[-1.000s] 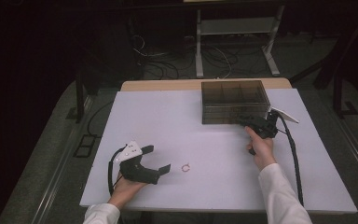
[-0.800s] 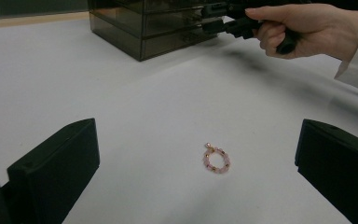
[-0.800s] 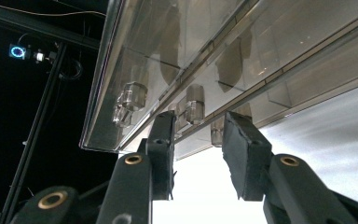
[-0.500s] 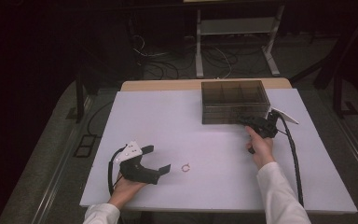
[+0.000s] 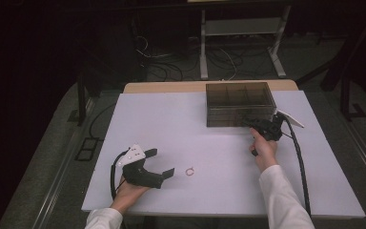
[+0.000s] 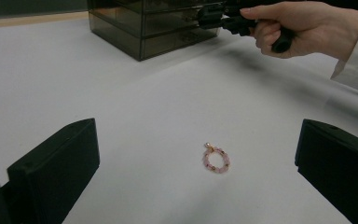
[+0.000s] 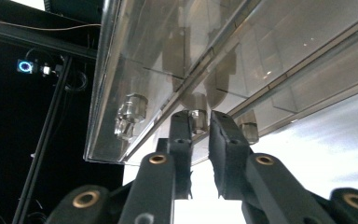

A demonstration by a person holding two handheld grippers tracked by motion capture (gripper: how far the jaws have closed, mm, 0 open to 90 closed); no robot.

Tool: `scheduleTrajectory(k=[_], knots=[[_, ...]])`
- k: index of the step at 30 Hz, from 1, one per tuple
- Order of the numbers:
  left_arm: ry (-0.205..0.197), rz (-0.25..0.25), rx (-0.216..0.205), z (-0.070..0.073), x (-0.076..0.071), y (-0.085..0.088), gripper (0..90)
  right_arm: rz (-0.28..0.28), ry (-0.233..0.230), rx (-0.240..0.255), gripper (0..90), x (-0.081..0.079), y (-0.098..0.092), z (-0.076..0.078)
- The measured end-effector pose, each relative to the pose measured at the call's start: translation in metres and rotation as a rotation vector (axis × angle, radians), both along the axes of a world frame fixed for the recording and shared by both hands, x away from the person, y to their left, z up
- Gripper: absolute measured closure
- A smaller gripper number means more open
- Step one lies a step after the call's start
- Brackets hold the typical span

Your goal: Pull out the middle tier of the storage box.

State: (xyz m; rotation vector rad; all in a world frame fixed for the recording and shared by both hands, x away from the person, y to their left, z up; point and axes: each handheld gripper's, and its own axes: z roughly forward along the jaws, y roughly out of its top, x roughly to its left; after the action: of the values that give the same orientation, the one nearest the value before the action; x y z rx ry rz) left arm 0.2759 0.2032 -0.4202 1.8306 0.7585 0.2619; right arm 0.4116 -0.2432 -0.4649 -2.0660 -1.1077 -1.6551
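1. Up at the far right of the table [image 5: 171, 119], the right gripper [image 7: 199, 122] is pushed against the front of the smoky clear box [image 5: 238, 102]. Its jaws have just been closing and now pinch a small clear knob [image 7: 198, 119] on a drawer front.
2. Another knob [image 7: 131, 112] sits off to the left on the same front in the right gripper view, nothing touching it.
3. From the left gripper view you can see the right hand [image 6: 298, 25] wrapped around the grip, right by the box's lower corner.
4. The left gripper [image 5: 164, 164] lies low near the front left edge, jaws spread wide, holding nothing.
5. A pink bead ring [image 6: 216, 158] lies flat on the bare table just ahead of those open jaws, roughly between them, not touching either. It's well apart from the box.
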Motion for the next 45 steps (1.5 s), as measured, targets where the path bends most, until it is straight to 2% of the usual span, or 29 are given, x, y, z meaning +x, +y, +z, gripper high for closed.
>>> scheduleTrajectory(k=[12, 23, 27, 40, 45], knots=[[-0.002, -0.003, 0.004, 0.0, 0.0, 0.0, 0.0, -0.012, 0.023, 0.018, 80.0, 0.0, 0.0, 0.001], [-0.003, -0.002, 0.004, 0.0, 0.0, 0.0, 0.0, 0.0, 0.014, -0.025, 80.1, -0.004, 0.0, 0.004], [-0.002, -0.002, 0.003, 0.0, 0.0, 0.0, 0.0, -0.003, 0.011, -0.004, 80.1, -0.008, 0.0, 0.002], [-0.003, -0.002, 0.005, 0.0, 0.0, 0.0, 0.0, -0.001, 0.013, -0.013, 80.1, -0.018, 0.0, 0.003], [-0.003, -0.003, 0.005, 0.0, 0.0, 0.0, 0.0, -0.006, 0.013, 0.007, 80.1, -0.025, 0.0, 0.001]])
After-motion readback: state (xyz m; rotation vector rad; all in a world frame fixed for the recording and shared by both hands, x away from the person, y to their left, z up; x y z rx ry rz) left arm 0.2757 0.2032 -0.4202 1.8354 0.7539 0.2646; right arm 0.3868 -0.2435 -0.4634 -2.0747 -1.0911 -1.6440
